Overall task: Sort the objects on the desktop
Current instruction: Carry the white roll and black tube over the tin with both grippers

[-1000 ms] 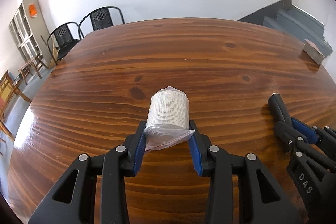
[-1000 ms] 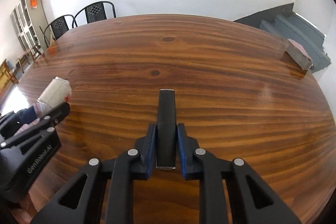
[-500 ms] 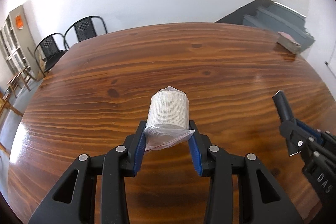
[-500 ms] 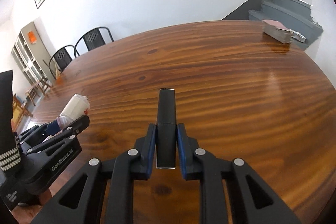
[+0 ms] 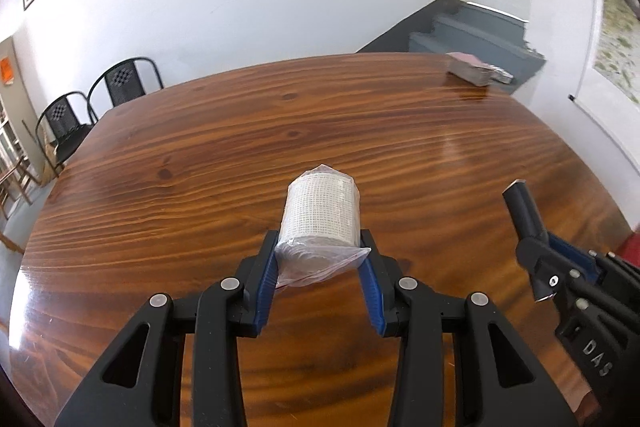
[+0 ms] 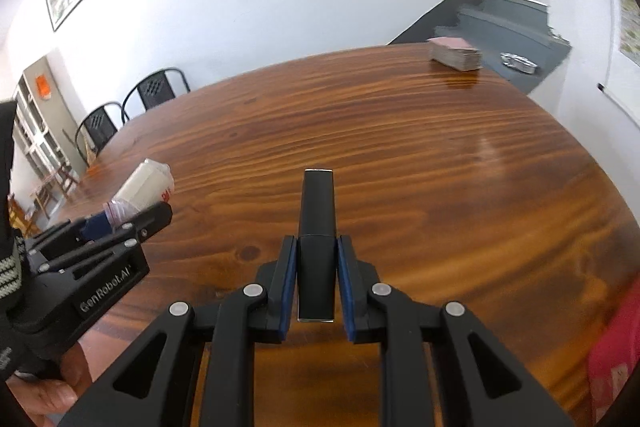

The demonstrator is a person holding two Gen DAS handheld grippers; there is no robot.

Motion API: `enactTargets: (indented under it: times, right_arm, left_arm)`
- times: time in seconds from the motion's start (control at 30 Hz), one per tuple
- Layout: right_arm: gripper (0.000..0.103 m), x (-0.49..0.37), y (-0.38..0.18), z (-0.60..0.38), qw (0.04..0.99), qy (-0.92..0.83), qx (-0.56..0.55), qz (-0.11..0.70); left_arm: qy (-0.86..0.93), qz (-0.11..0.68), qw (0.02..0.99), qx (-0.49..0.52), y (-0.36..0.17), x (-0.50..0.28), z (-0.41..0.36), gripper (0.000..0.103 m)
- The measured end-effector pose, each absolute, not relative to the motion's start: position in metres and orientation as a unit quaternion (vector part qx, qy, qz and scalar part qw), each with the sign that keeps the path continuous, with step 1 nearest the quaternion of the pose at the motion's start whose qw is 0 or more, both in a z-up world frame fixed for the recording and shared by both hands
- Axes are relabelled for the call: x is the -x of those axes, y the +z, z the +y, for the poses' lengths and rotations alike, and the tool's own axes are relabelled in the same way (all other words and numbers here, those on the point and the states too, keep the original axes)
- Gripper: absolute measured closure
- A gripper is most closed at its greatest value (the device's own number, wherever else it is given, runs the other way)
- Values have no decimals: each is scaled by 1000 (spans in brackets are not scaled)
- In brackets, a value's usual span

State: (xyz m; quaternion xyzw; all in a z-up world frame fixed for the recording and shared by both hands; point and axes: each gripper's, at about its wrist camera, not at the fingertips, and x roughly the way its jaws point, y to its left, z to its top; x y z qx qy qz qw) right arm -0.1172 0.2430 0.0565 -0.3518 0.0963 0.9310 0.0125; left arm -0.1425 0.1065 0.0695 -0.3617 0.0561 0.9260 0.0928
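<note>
Currently both hands carry something above a large wooden desk (image 5: pixel 280 131). Left tongs (image 5: pixel 319 251) are clamped on a white gauze roll (image 5: pixel 320 215) in clear plastic wrap, held by its near end so the rest points away from the camera. Right tongs (image 6: pixel 317 267) are clamped on a slim black bar (image 6: pixel 317 239), gripped along its near half, its far half sticking out ahead. Each pair of tongs appears at the edge of the other camera's view, so the two are side by side, a little apart, over the near part of the desk.

At the far right corner of the desk sits a pink stack (image 6: pixel 454 54), perhaps cards or paper. Two black chairs (image 5: pixel 100 99) stand beyond the far left edge.

Judging by this, the step in hand is carrying: both items are lifted and neither is set down yet. No tray or bin shows, so where they belong cannot be told. Next, each item needs lowering to its place until it rests on the surface, then the tongs spread to let go.
</note>
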Motion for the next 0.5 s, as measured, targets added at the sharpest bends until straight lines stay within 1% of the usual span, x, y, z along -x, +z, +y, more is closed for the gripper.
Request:
enactTargets:
  times: [0.23,0.5]
  right_arm:
    - [81,58,69,260,34,942,316,105]
    - [81,-14,72,294,78,948,282,128]
  left_arm:
    - [927,76,132,344,79,101,139,62]
    - [912,111,206,336,80,49,195,62]
